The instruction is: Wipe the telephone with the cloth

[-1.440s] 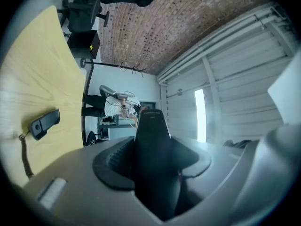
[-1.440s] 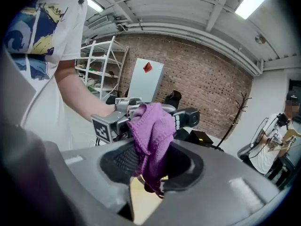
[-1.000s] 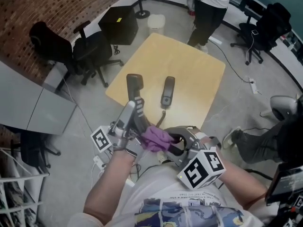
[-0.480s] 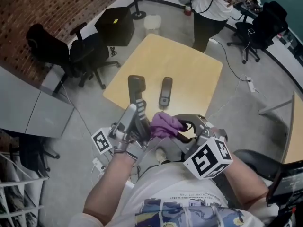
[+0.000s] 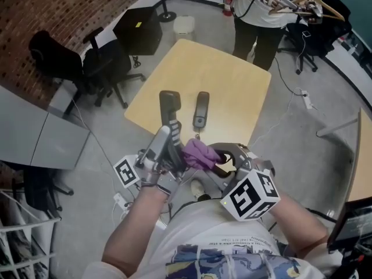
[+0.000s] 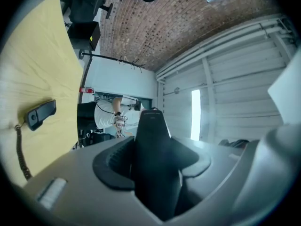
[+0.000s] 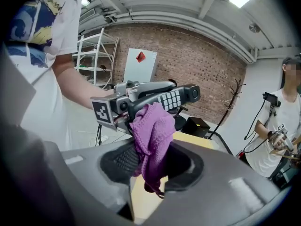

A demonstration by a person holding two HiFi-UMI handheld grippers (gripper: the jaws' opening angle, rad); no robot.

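Purple cloth, clenched in the right gripper, rests against the handset, which the left gripper clamps raised near the table edge; best to rub lightly along the keypad while the left holds steady.

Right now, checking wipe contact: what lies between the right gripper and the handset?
The purple cloth, held by the right gripper against the handset; right gripper view.

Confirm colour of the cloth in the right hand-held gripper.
The cloth is purple, with a knit texture; it shows best in the right gripper view.
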